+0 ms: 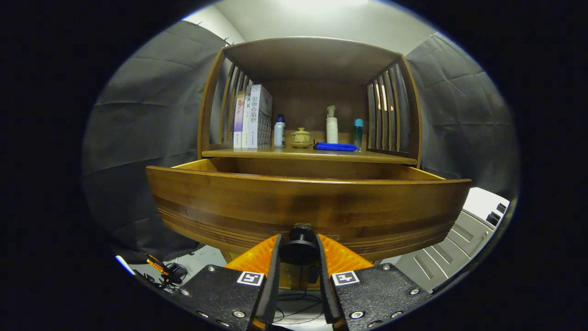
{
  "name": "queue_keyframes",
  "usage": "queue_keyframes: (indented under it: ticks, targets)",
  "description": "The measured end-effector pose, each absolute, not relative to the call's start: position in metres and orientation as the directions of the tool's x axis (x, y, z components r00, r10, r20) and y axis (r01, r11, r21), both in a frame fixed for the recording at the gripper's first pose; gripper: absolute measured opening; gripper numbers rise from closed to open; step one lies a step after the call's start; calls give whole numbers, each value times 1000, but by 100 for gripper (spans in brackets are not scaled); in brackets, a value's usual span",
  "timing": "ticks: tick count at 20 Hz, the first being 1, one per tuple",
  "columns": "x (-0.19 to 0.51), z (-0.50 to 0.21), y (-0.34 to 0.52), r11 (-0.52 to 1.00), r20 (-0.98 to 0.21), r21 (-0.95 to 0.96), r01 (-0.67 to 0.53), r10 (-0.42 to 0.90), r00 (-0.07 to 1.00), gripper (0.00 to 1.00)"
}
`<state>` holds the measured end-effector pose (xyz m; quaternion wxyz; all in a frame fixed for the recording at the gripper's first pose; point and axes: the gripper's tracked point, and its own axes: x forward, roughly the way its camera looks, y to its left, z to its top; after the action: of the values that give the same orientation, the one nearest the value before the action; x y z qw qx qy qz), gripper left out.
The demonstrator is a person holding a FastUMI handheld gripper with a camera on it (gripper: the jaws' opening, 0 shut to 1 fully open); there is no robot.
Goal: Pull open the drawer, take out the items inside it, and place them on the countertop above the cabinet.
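Observation:
A wooden drawer (308,207) stands pulled out of the cabinet, its broad front panel close ahead of me. My gripper (298,246) is shut on the drawer's dark round knob (298,248), with one finger pressing each side of it. The drawer's inside is hidden behind its front panel. Above it lies the countertop (395,158), a wooden shelf under a slatted hutch. On it sit a blue cloth (336,146), a white pump bottle (331,126), a white bottle with a blue cap (279,132), a small ceramic jar (301,138) and a teal bottle (358,131).
Several books (252,117) stand upright at the countertop's left end. Slatted side walls (388,115) close the hutch on both sides. Cables and small tools (163,271) lie on the floor at the lower left. A grey panelled surface (464,239) lies at the lower right.

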<state>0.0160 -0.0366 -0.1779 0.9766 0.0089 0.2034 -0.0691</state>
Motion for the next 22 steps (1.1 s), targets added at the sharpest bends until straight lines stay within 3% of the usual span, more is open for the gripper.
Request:
queue_keyframes:
  ticks: [8,10,13,16,18,22]
  targets:
    - [11,-177,-37,991,-387,0,136,-125,914,40]
    - [9,-168,-36,992,-362,1,130,-121,924,45]
    - [18,-115,-38,987,-230,38,155,-142,963,52]
    - [29,-74,-47,980,-187,37,197,-187,964,76]
    - [40,-63,-60,967,-216,35,250,-237,947,87]
    - [77,-61,-78,948,-327,74,310,-270,905,87]
